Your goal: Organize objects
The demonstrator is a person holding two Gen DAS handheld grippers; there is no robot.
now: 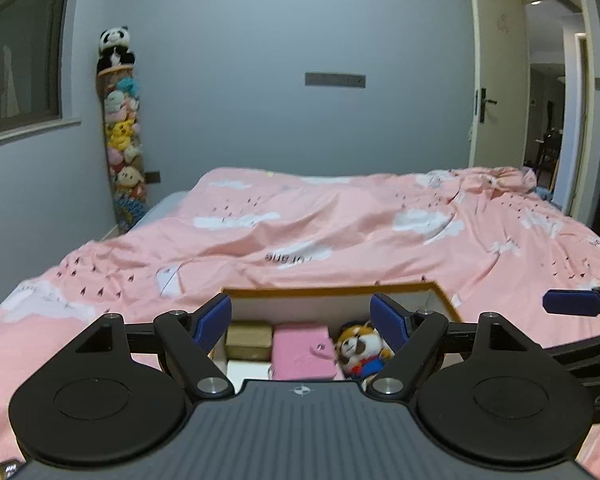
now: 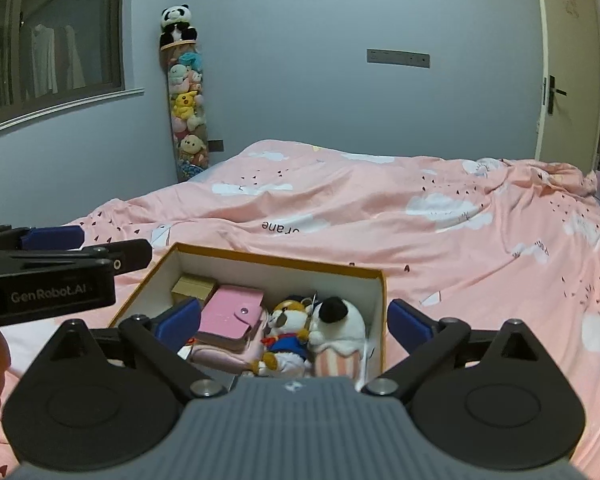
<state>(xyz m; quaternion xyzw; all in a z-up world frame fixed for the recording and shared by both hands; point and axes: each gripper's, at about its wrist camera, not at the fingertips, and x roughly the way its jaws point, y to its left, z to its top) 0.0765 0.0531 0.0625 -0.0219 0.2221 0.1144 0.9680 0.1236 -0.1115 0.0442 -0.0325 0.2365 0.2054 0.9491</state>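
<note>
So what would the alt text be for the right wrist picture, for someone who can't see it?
An open box sits on a bed with a pink cloud-print duvet, holding a pink snap wallet, a small tan box, a fox-like plush and a black-and-white plush. The right gripper hangs open above it; the left gripper enters from the left edge.

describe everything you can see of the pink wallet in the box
The pink wallet looks like soft leatherette, closed by a flap with a round snap. It lies flat, slightly angled, in the open box, atop a paler pink item, beside a small tan box and a plush dog. No tongs touch it.
</note>
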